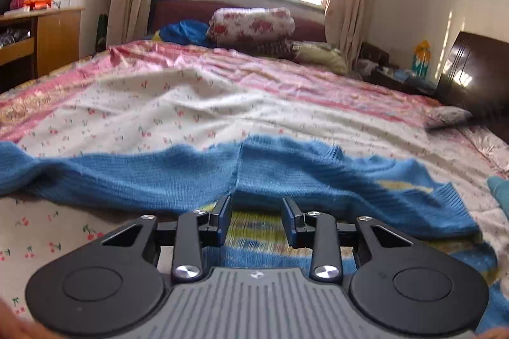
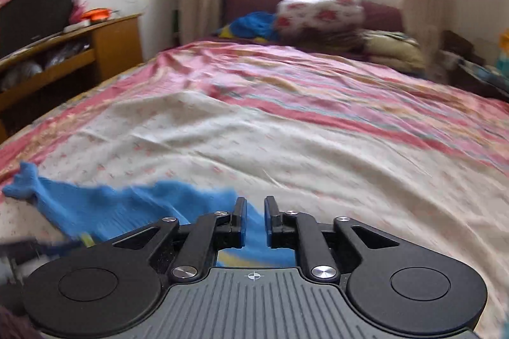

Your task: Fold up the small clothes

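The blue knit sweater point(image 1: 197, 176) is lying half-folded on the bed point(image 1: 222, 103), more folding probably left. Left tool point(image 1: 256, 221) is sitting part-open, right tool point(image 2: 253, 219) narrow, both gripping nothing.

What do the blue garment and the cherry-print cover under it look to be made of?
Blue garment: knit, probably wool or acrylic; matte, with visible ribbed stitch rows and a fuzzy edge. Cherry-print cover: thin woven fabric, likely cotton; matte, soft creases.
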### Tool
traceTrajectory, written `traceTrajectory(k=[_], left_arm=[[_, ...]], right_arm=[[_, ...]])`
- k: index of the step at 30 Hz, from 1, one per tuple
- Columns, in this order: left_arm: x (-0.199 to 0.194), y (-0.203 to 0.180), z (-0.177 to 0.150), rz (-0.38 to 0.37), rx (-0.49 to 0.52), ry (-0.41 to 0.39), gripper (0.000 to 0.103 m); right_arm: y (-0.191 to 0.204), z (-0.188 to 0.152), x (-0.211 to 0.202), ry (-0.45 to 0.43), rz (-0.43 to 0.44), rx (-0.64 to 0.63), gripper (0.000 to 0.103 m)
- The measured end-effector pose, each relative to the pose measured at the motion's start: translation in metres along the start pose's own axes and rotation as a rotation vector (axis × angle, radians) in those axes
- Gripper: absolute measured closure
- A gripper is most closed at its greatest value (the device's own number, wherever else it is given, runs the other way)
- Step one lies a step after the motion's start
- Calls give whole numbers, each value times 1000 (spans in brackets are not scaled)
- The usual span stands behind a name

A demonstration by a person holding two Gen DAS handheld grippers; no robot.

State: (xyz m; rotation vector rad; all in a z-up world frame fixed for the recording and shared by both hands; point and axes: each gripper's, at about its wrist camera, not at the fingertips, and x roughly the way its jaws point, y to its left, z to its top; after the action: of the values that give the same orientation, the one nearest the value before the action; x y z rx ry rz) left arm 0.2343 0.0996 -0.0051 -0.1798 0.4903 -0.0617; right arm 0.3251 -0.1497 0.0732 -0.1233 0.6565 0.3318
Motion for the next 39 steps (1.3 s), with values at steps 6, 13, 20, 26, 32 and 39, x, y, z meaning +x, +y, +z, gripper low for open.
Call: traceTrajectory(k=[6, 13, 20, 26, 32, 39], left_arm=[[13, -28, 20, -43, 45, -7, 63], [53, -41, 11, 47, 178, 162, 62], [25, -40, 9, 80, 242, 234, 61], [9, -37, 15, 74, 198, 199, 62], [22, -37, 22, 80, 155, 148, 62], [12, -18, 7, 96, 99, 205, 62]], right_arm=[[-23, -56, 24, 135, -41, 41, 89], [-51, -72, 24, 126, -161, 81, 95], [-38, -71, -3, 8, -121, 83, 85], [11, -59, 10, -16, 74, 47, 85], [39, -69, 37, 80, 182, 32, 85], [38, -79, 2, -3, 157, 62, 83]])
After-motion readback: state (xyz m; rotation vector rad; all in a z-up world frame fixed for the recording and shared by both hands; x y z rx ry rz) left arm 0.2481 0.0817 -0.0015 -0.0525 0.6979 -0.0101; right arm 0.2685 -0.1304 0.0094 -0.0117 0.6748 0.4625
